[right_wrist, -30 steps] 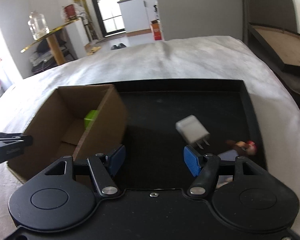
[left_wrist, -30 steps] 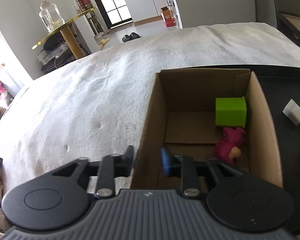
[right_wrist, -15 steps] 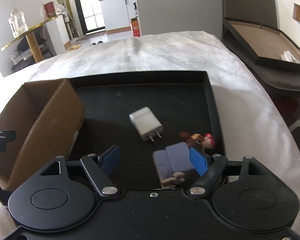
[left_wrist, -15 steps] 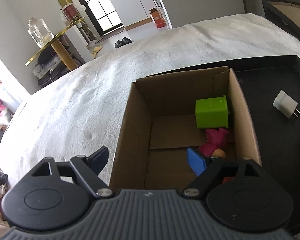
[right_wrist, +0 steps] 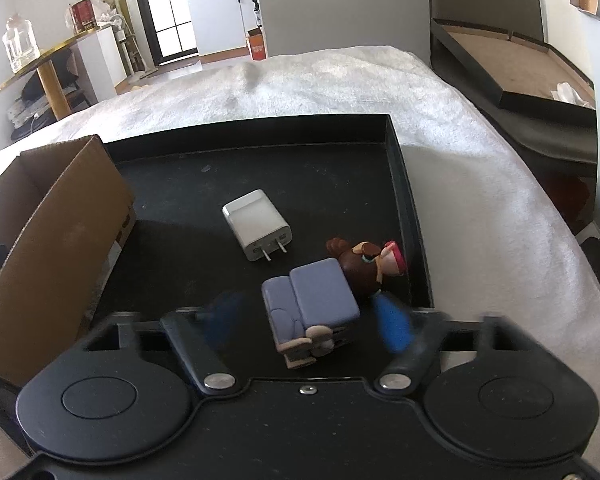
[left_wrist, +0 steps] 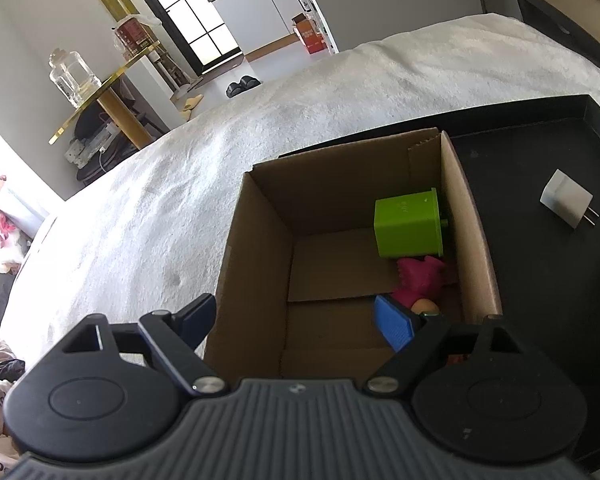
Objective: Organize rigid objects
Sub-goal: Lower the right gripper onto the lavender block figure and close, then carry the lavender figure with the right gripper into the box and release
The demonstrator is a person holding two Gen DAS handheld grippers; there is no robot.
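Right claw (right_wrist: pixel 310 318) spread wide, empty, straddling toy figure (right_wrist: pixel 324 296) lying on black tray (right_wrist: pixel 400 184) beside charger (right_wrist: pixel 256 230). Left claw (left_wrist: pixel 296 316) agape over cardboard box (left_wrist: pixel 256 256) (green block (left_wrist: pixel 408 226) inside). Risk: pinching rounded legs, squirting figure off the tray.

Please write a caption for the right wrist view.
Open right gripper straddles a toy figure on the black tray.
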